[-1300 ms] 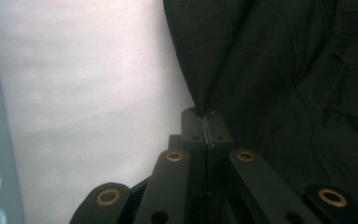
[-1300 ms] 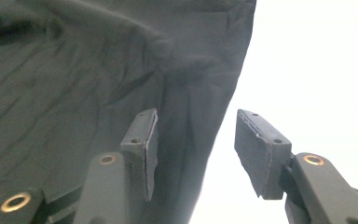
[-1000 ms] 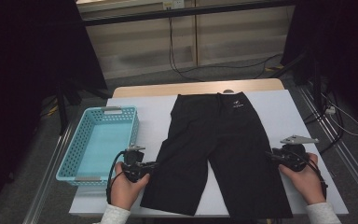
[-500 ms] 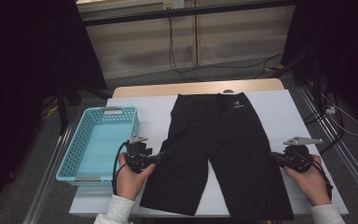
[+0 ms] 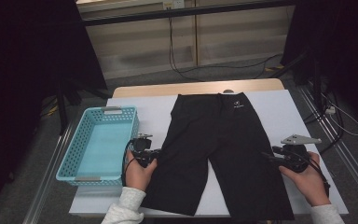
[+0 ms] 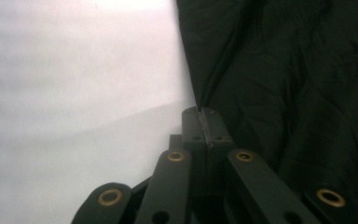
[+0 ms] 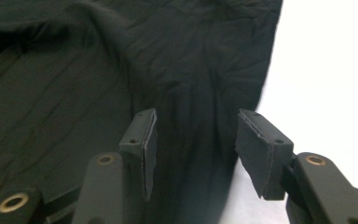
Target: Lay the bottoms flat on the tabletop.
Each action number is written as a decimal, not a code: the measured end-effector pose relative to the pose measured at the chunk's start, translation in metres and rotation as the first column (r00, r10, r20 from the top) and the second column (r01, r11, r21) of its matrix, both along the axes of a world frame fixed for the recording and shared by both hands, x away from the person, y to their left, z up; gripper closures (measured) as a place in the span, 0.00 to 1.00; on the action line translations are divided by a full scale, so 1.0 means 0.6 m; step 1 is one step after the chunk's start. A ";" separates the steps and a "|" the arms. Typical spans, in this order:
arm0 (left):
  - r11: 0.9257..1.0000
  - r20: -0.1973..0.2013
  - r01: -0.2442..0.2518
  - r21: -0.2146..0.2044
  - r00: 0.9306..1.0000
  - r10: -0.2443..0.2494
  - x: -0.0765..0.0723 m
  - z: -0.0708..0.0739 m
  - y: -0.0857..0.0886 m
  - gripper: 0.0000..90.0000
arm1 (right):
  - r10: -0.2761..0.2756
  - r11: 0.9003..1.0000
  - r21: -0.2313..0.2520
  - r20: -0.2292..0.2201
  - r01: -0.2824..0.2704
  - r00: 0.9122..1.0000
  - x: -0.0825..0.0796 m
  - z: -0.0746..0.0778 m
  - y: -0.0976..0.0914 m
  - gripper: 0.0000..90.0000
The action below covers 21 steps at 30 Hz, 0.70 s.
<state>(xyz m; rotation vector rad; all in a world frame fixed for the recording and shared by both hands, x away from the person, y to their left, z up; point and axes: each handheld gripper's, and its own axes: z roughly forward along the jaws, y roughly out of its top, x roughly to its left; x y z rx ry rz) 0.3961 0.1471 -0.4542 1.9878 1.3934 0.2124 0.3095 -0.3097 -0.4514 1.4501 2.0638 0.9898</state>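
The black shorts (image 5: 219,154) are spread flat on the desk (image 5: 289,107), right of the basket (image 5: 100,144). Their left edge has just been clenched by the left gripper (image 6: 204,122); the right gripper (image 7: 193,140) has just been opening, its fingers released astride the right edge. Folding is barely begun.

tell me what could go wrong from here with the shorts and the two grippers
1. The left gripper has just closed on the very edge of the black shorts; so thin a bite may slip once lifted.
2. The right gripper has just been opening, its fingers straddling the other outer edge without pressing. If only the left lifts, the shorts may drag and bunch.
3. The blue basket sits close by the left hand; a swing could knock it.
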 end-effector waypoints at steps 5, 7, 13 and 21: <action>0.999 0.020 0.007 0.034 1.000 -0.007 -0.009 0.005 0.011 0.96 | 0.019 1.000 0.000 0.015 -0.019 1.000 0.001 0.003 0.007 0.50; 1.000 0.029 -0.002 0.028 1.000 0.001 -0.009 0.007 0.014 0.79 | 0.022 1.000 0.002 0.019 -0.022 1.000 0.001 0.004 0.010 0.48; 1.000 0.051 0.021 0.016 0.998 -0.022 -0.016 0.012 0.006 0.54 | 0.050 0.999 0.010 0.021 -0.050 0.999 0.002 0.005 0.022 0.46; 0.995 0.065 0.099 0.024 0.993 -0.101 -0.045 0.017 0.009 0.36 | 0.069 0.997 0.019 0.036 -0.070 0.997 -0.001 0.012 0.030 0.44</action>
